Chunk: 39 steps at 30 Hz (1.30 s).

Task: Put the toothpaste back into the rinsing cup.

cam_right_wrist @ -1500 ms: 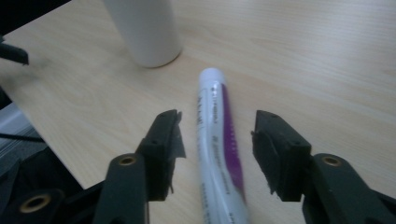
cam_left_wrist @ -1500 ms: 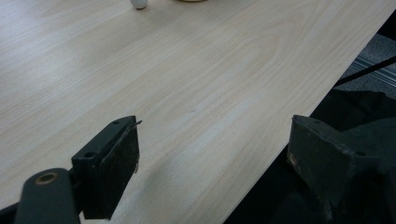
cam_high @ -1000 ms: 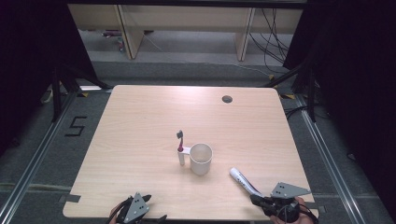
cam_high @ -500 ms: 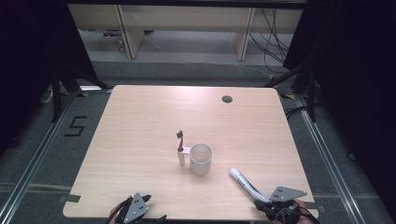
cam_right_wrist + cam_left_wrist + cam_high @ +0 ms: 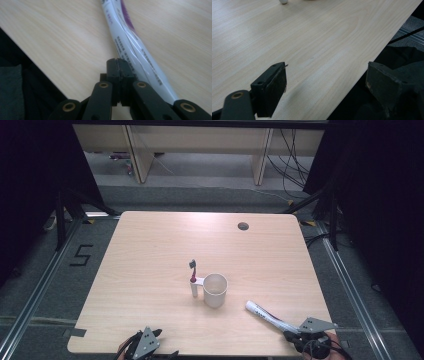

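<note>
A white cup (image 5: 215, 290) stands mid-table with a toothbrush (image 5: 193, 277) upright against its left side, white handle down and dark head up. A white and purple toothpaste tube (image 5: 265, 314) lies flat at the front right. My right gripper (image 5: 291, 333) sits at the tube's near end. Its jaws are pressed together with no gap (image 5: 117, 62), and the tube (image 5: 130, 37) runs along their right side, not between them. My left gripper (image 5: 145, 340) hovers open over the table's front edge (image 5: 327, 72), holding nothing.
The light wood table (image 5: 150, 245) has a round cable hole (image 5: 243, 226) at the back right. Its front edge (image 5: 362, 67) runs right under my left gripper. Dark floor and metal rails surround the table, and shelving stands behind it.
My right gripper has slipped slightly back toward the table's front right corner. The tube, cup and toothbrush have stayed put, and the left gripper has barely moved.
</note>
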Available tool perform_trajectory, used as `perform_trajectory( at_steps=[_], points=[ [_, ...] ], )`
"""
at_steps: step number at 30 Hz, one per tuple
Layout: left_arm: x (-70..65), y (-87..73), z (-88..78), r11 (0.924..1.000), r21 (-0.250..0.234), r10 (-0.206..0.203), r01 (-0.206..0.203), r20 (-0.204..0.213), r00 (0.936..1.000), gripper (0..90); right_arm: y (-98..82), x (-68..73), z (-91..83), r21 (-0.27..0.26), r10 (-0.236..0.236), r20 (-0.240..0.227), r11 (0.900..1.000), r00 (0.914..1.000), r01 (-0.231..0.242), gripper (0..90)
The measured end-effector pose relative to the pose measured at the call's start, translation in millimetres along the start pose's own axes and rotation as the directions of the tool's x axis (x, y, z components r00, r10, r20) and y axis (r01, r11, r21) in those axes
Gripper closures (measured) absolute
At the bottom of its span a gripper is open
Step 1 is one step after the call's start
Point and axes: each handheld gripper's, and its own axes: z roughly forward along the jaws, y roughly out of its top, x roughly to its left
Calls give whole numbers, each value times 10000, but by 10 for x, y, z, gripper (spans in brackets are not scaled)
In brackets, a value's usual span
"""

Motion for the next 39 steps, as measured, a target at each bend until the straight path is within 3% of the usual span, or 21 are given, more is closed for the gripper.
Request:
perform_trajectory(
  at_steps=[1,2,4,8,9,11,12,13,14,15,16,17,19,25,27,30,32,39],
  points=[
    [-4,1,3,10000,-30,-13,13,8,10000,168,-5,-11,3,-22,231,65,9997,9997,-231,895],
    [-3,0,10,10000,-63,-10,10,24,10000,169,4,-64,2,-34,-42,95,10000,9999,42,895],
    [-5,-1,11,10000,-59,-29,29,28,10000,170,19,-102,10,-42,222,218,9997,9995,-221,895],
    [-4,3,1,10000,28,-15,15,21,10000,170,76,-224,46,-133,93,525,9999,9986,-87,895],
    [-24,1,10,9995,-189,-259,261,103,9996,170,94,-250,64,-74,183,524,9998,9985,-179,895],
    [-5,2,3,10000,44,-24,24,23,10000,170,127,-286,97,-90,355,656,9993,9972,-350,895],
    [-18,-1,11,9998,-91,-180,181,95,9998,170,158,-339,103,-3,182,705,9998,9973,-182,895],
    [-18,-1,9,9999,-39,-167,167,42,9999,170,174,-341,112,-61,408,745,9992,9964,-404,896],
    [-20,-2,10,9998,-33,-171,171,17,9999,170,207,-398,124,-116,166,857,9998,9962,-156,896],
    [-13,-1,7,10000,58,-67,67,-6,10000,170,229,-404,134,-114,346,1017,9994,9942,-336,896],
    [-12,-1,7,10000,72,-33,33,3,10000,170,249,-433,146,-105,221,1105,9997,9936,-211,897],
    [-12,0,7,10000,77,-22,22,10,10000,170,281,-453,149,2,460,1131,9989,9925,-463,897],
    [-13,0,6,10000,66,-26,26,11,10000,171,341,-561,192,-93,192,1301,9998,9913,-182,897],
    [-20,-2,10,9998,-37,-171,171,64,9998,170,543,-727,311,-81,376,1420,9993,9892,-368,897],
    [-13,0,6,10000,46,-42,42,36,10000,171,619,-752,359,-32,550,1372,9985,9890,-551,897],
    [-32,0,12,9995,-136,-266,268,116,9996,170,713,-783,443,30,409,1487,9991,9880,-418,897],
    [-11,3,1,10000,63,-31,31,57,10000,170,774,-780,495,43,458,1493,9989,9877,-469,897],
    [-18,1,2,10000,23,-56,56,30,10000,171,922,-841,606,-4,588,1523,9982,9866,-594,896]
  ],
)
